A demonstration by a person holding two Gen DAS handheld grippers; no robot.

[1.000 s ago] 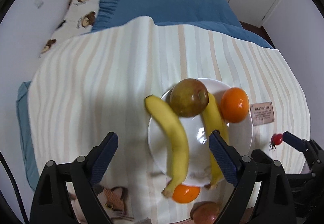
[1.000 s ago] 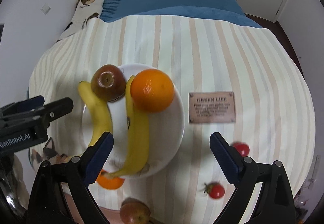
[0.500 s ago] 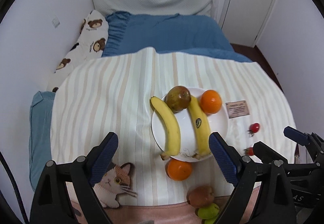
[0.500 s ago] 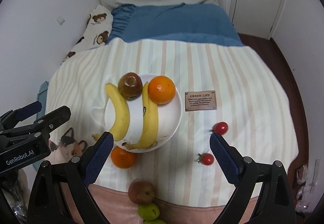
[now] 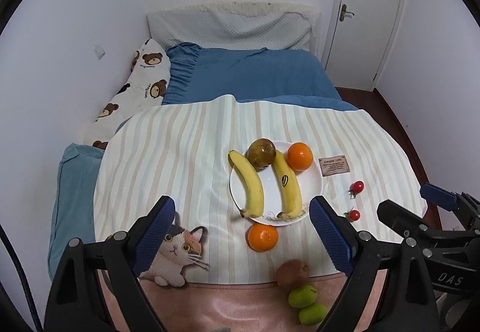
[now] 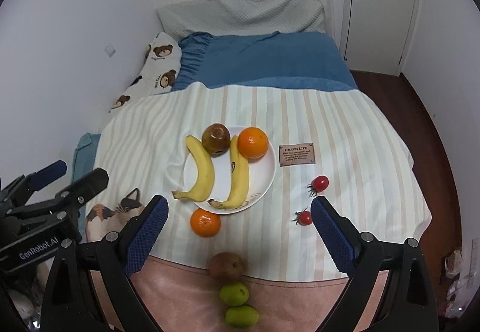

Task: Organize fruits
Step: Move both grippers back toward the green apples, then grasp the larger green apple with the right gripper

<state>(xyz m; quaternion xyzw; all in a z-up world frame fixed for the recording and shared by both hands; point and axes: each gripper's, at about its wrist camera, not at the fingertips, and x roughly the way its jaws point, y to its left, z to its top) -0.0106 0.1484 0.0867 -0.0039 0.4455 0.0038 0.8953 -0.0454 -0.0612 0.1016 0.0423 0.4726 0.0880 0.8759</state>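
Note:
A white plate on the striped blanket holds two bananas, a brown apple and an orange. A second orange lies just in front of the plate. Two cherry tomatoes lie to its right. A brown fruit and two green fruits lie near the front edge. My left gripper and right gripper are both open, empty and held high above the bed.
A brown label patch sits right of the plate. A cat print is on the blanket at front left. A bear-print pillow, blue bedding and a white door lie beyond.
Both grippers have pulled back and up from the plate, so the view has widened to show the whole bed and the fruits near the front edge. Both stayed open.

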